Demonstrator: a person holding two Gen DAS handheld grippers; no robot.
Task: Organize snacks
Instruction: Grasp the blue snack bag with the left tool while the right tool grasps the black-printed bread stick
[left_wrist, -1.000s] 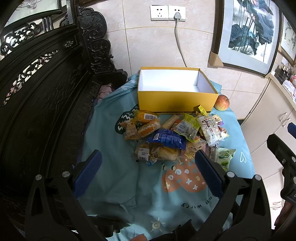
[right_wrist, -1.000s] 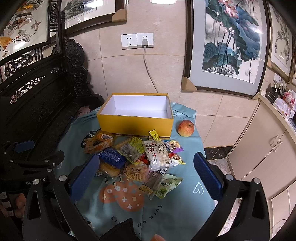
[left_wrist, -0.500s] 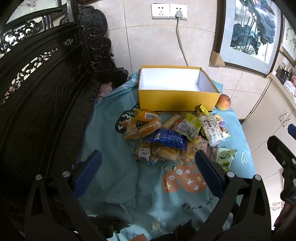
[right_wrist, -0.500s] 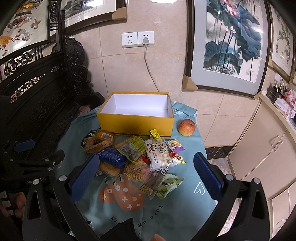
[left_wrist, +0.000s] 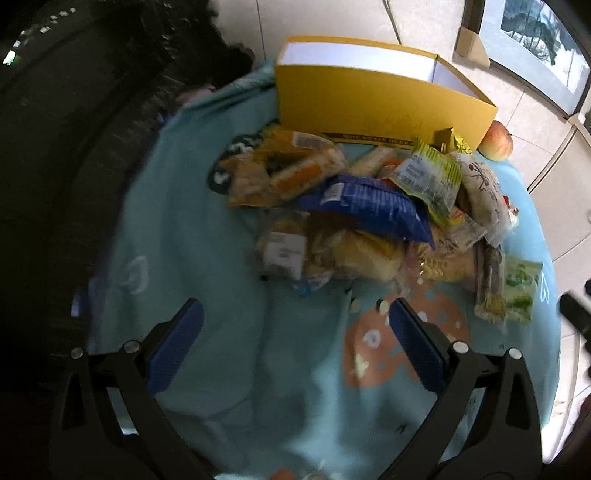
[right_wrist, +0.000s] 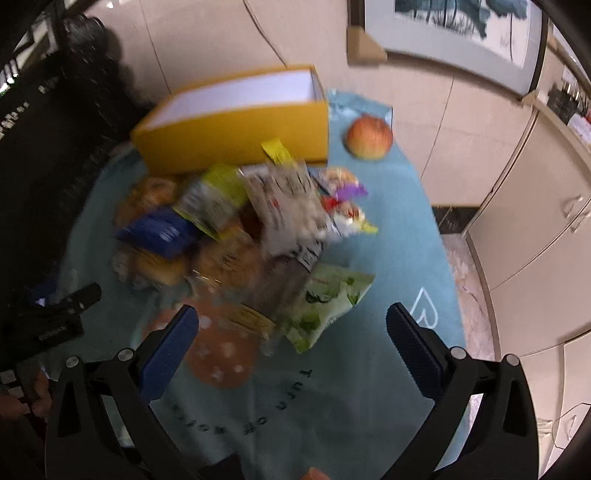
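A pile of packaged snacks (left_wrist: 369, 210) lies on a teal tablecloth (left_wrist: 207, 258), in front of an open yellow box (left_wrist: 380, 99) with a white inside. The pile includes a blue packet (left_wrist: 365, 203), a bread pack (left_wrist: 354, 254) and a green packet (left_wrist: 517, 291). My left gripper (left_wrist: 295, 343) is open and empty, just short of the pile's near edge. My right gripper (right_wrist: 291, 343) is open and empty, with the green packet (right_wrist: 328, 299) between and ahead of its fingers. The box (right_wrist: 236, 129) and pile (right_wrist: 236, 225) show blurred in the right wrist view.
An apple (left_wrist: 496, 141) sits to the right of the box, and it shows in the right wrist view too (right_wrist: 369, 137). Dark carved wooden furniture (left_wrist: 66, 155) borders the table's left side. Cream cabinets (right_wrist: 532, 229) stand to the right. A tiled wall with framed pictures is behind.
Both grippers have moved down and forward toward the snack pile, which now looks much larger. Both views are motion-blurred. Both stay open.
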